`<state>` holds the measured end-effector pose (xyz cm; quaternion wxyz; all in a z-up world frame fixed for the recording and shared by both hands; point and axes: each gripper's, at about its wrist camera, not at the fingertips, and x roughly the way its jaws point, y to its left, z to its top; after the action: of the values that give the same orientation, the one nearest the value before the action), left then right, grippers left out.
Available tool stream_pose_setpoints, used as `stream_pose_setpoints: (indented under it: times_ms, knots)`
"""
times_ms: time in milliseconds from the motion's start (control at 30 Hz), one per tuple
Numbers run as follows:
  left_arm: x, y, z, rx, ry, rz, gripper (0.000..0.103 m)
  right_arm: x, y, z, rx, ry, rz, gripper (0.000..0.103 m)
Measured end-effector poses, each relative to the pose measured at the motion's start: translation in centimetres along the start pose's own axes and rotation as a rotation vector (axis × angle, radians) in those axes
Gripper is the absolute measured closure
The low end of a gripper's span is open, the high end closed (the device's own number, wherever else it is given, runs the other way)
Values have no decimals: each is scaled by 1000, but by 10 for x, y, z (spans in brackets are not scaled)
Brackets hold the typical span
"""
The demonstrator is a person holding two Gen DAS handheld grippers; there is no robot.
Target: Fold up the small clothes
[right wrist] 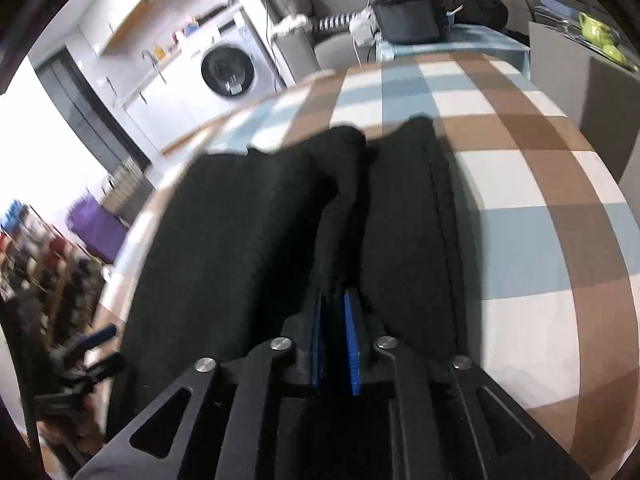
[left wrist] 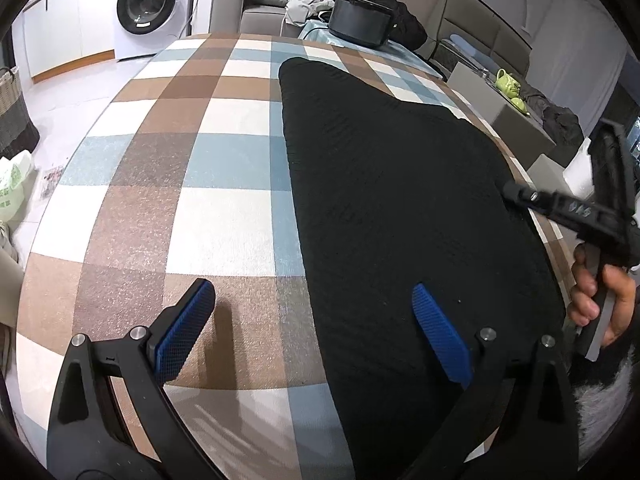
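Note:
A black knit garment (left wrist: 400, 200) lies flat on the checked tablecloth (left wrist: 180, 160). My left gripper (left wrist: 316, 320) is open above the garment's near left edge; its right blue finger (left wrist: 440, 340) is over the cloth, its left finger (left wrist: 184, 328) over the tablecloth. My right gripper (right wrist: 336, 320) is shut on a fold of the black garment (right wrist: 256, 240), which bunches up between the blue pads. In the left wrist view the right gripper (left wrist: 516, 194) meets the garment's right edge.
A washing machine (left wrist: 148, 4) stands beyond the table. A black box (left wrist: 360, 20) and dark clothes sit at the table's far end. A grey cabinet with green teapot (left wrist: 508, 84) is to the right. A basket (left wrist: 12, 108) is on the floor left.

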<state>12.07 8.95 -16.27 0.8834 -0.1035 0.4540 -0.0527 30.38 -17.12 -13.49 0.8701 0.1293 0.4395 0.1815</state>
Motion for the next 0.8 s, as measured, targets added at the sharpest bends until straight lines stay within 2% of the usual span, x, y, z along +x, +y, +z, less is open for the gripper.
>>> stream_pose_setpoints:
  times_ms: [33, 100, 167, 233, 333, 400, 433, 500, 600, 667, 700, 767, 800]
  knots:
    - [1, 0, 0, -2, 2, -1, 5, -3, 1, 2, 2, -17, 18, 75]
    - [4, -1, 1, -3, 6, -3, 5, -2, 2, 11, 38, -15, 111, 75]
    - [5, -3, 2, 0, 3, 1, 5, 6, 3, 18, 84, 8, 164, 75]
    - [5, -5, 3, 5, -3, 4, 5, 21, 6, 26, 96, 38, 121, 74]
    - [4, -7, 7, 8, -21, -5, 5, 43, 10, 32, 134, 100, 163, 74]
    - [4, -7, 10, 5, -25, -8, 5, 45, 16, 37, 105, 82, 138, 88]
    - [4, -8, 11, 2, -26, -8, 5, 37, 25, 39, 58, 23, 164, 94]
    - [4, -7, 13, -4, -30, -7, 5, 32, 38, 41, -23, -15, 105, 94]
    - [6, -5, 14, -15, -27, -5, 5, 46, 28, 41, 11, 44, 72, 94]
    - [7, -4, 13, -18, -25, 6, 5, 49, 17, 35, 59, 98, 73, 87]
    - [7, -3, 12, -17, -25, 6, 5, 44, 13, 31, 61, 88, 95, 86]
    - [6, -3, 12, -19, -23, -7, 5, 26, 10, 16, 42, 83, 128, 74]
    - [7, -4, 12, -19, -22, -13, 5, 23, 9, 10, 47, 94, 149, 73]
